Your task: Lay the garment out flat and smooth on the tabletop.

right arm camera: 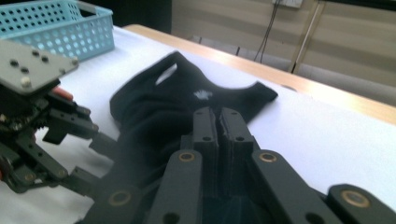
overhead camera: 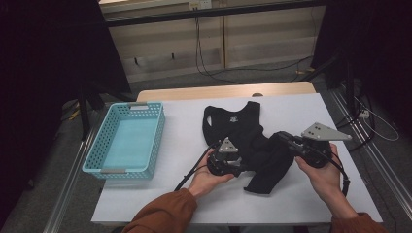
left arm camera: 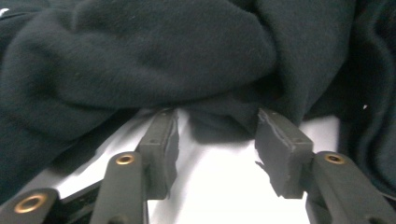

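A black sleeveless garment (overhead camera: 238, 126) lies crumpled on the white table (overhead camera: 184, 116), neck end toward the far side. My left gripper (overhead camera: 242, 164) is at its near left edge, open, with a fold of the black cloth (left arm camera: 140, 56) bunched at and between its fingertips (left arm camera: 161, 135). In its own view my left gripper (left arm camera: 215, 126) rests low over the white surface. My right gripper (overhead camera: 284, 138) comes in from the right, shut on the garment's lower edge, which hangs lifted toward it. My right gripper (right arm camera: 218, 116) has its pads pressed together, and the garment (right arm camera: 159, 102) spreads beyond them.
A teal plastic basket (overhead camera: 102, 150) stands empty on the table's left side, also seen as the basket (right arm camera: 70, 32) in the right gripper view. The table's wooden far edge (overhead camera: 223, 91) and cables on the floor lie behind. White tabletop (right arm camera: 327, 135) stretches to the garment's right.
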